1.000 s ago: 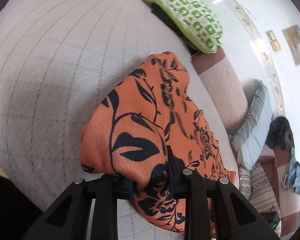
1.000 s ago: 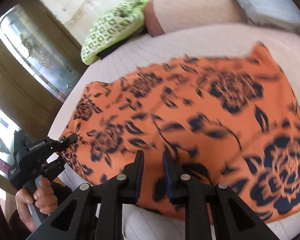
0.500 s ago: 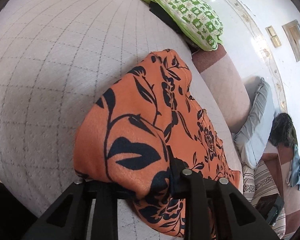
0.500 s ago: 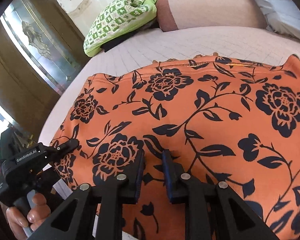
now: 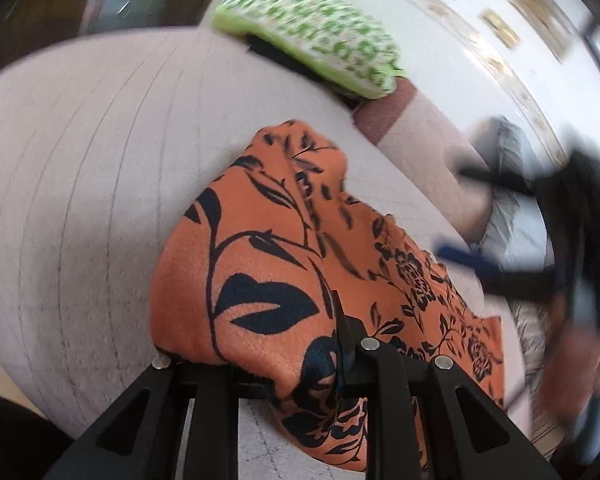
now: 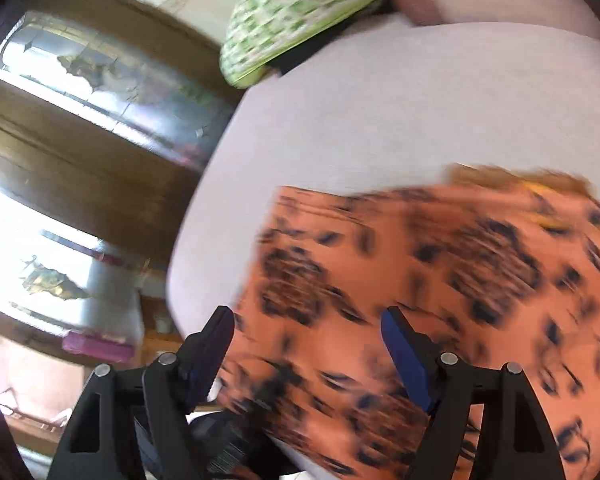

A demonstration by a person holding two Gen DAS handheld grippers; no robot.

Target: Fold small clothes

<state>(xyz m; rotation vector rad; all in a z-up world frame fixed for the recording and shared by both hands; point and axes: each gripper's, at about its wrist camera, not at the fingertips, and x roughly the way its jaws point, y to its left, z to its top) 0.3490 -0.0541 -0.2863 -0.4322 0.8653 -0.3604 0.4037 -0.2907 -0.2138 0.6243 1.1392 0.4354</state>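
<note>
Two grippers: left gripper (image 5: pixel 300 364) pinches the orange floral cloth (image 5: pixel 300 248) corner between its fingers; right gripper (image 6: pixel 308 356) has just been opening, jaws wide, nothing gripped.
Cloth: lies on the quilted cushion (image 5: pixel 80 168), ahead of both fingertips.
Advice: keep the left pinch firm; regrip an edge cleanly.

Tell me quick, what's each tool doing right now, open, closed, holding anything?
Left tool: closed on the orange cloth.
Right tool: open, its jaws have just been opening; the cloth lies below them, not pinched.

A home, probably a living room: pale quilted sofa seat (image 5: pixel 80 184), green patterned cushion (image 5: pixel 316 48) at its far end, framed pictures (image 5: pixel 540 4) on the right wall.
</note>
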